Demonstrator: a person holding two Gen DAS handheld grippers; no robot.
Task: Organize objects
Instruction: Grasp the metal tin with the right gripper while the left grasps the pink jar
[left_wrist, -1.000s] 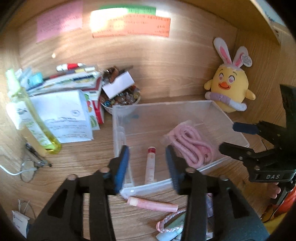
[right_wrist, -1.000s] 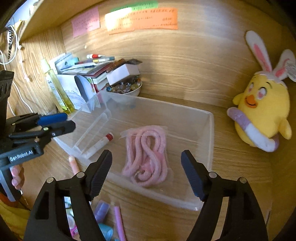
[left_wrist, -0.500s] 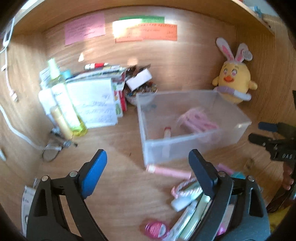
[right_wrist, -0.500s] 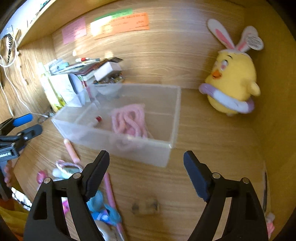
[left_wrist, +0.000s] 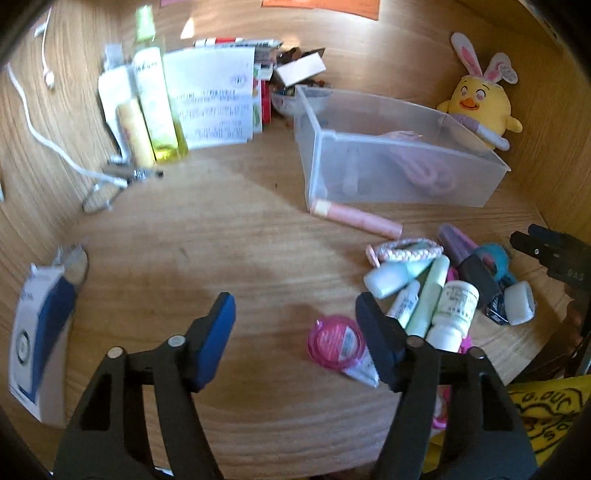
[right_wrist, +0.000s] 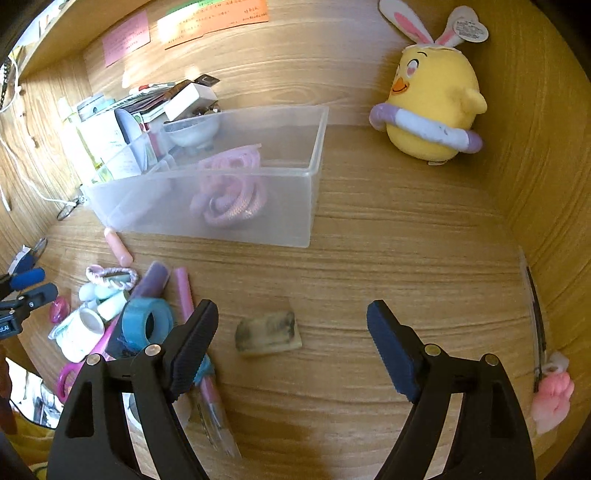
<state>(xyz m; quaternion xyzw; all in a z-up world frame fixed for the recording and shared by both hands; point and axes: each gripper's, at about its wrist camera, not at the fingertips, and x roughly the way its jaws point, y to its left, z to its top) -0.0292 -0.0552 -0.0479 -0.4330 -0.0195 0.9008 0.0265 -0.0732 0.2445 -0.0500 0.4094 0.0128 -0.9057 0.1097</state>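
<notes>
**Picking the next loose item for the clear bin**

Both hand-held grippers spread wide and empty: left hand-held gripper (left_wrist: 295, 325) above bare wood-grain table (left_wrist: 184, 266), right hand-held gripper (right_wrist: 291, 332) just over a small flat tan-and-grey block (right_wrist: 267, 331) lying alone on the table. Translucent rectangular plastic bin (right_wrist: 295, 206) further back, already containing a coiled pink cord (right_wrist: 231, 195) and what looks like a slim tube, blurred through the wall. Pile of loose items near the front edge: round pink lidded tin (left_wrist: 337, 347), white pill bottle (left_wrist: 452, 314), pale green tube (left_wrist: 428, 295), teal tape roll (right_wrist: 147, 325), braided pink hair tie (left_wrist: 410, 250). Long pink cylindrical tube (left_wrist: 356, 219) touching the bin's front wall.

Probably the reach-and-grasp step. Best done by choosing one isolated piece, such as the pink tin beside the left gripper's right finger, or the flat block under the right. Lower squarely, straddle it, close across the narrow dimension. Avoid dragging neighbours in the pile. The low, flat block risks slipping out unless the fingers meet the table first.
</notes>
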